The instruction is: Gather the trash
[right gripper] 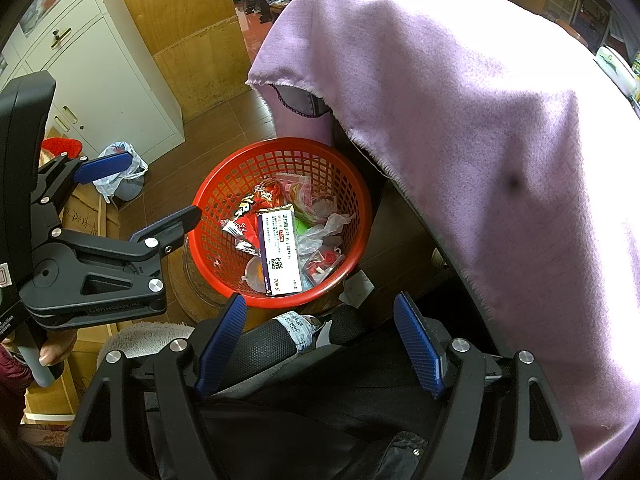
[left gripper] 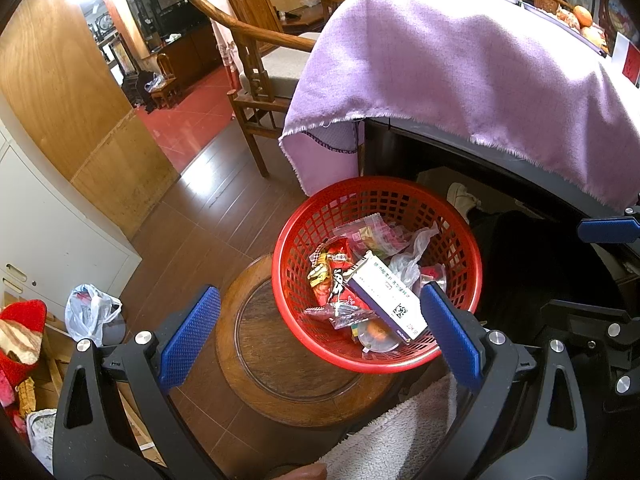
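A red mesh basket (left gripper: 400,196) stands on a round wooden stool (left gripper: 280,364). It also shows in the right wrist view (right gripper: 224,200). It holds trash: a white and purple box (left gripper: 384,296), also in the right wrist view (right gripper: 278,252), red snack wrappers (left gripper: 336,276), clear plastic bags (left gripper: 412,252) and a small cup lid (left gripper: 376,336). My left gripper (left gripper: 320,336) is open and empty just above the basket's near rim; it shows from the side in the right wrist view (right gripper: 144,188). My right gripper (right gripper: 320,344) is open and empty, near the basket's front edge.
A table under a lilac cloth (left gripper: 460,60) rises behind and right of the basket. A wooden chair (left gripper: 256,64) stands beyond. A white cabinet (left gripper: 52,232) and a plastic bag (left gripper: 90,312) are on the left floor. A plastic bottle (right gripper: 296,328) lies below my right gripper.
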The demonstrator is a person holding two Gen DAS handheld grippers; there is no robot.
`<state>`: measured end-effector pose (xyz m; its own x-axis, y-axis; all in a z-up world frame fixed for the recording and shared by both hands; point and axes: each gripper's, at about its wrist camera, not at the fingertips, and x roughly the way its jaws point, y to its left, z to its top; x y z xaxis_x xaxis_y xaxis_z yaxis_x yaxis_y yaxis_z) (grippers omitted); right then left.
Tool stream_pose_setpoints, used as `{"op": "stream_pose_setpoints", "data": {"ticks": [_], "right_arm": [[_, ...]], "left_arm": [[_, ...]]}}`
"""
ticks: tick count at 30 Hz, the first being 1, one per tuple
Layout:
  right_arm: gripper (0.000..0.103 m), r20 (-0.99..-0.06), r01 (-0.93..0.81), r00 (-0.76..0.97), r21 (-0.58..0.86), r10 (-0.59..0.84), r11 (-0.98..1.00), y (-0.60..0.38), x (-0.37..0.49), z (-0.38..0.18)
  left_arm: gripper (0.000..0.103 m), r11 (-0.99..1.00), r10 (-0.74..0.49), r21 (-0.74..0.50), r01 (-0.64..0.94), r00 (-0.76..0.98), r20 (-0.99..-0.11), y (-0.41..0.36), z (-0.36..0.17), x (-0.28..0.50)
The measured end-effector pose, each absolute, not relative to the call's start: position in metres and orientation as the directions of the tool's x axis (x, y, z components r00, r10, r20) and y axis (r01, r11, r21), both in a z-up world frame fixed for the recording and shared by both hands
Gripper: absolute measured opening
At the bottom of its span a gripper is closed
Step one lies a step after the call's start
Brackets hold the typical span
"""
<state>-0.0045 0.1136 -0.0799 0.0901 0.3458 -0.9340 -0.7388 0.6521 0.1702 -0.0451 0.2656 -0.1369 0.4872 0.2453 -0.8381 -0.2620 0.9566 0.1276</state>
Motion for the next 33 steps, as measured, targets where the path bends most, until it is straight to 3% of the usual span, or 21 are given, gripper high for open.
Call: {"op": "stream_pose_setpoints", "data": {"ticks": [33], "right_arm": [[0.075, -0.934, -0.739, 0.089, 0.171, 0.346, 0.652, 0.1134, -0.0042, -0.0800]], "left_arm": [[0.096, 0.960, 0.223, 0.103, -0.260, 0.492, -0.842, 0.2656, -0.1390, -0.0442]]}}
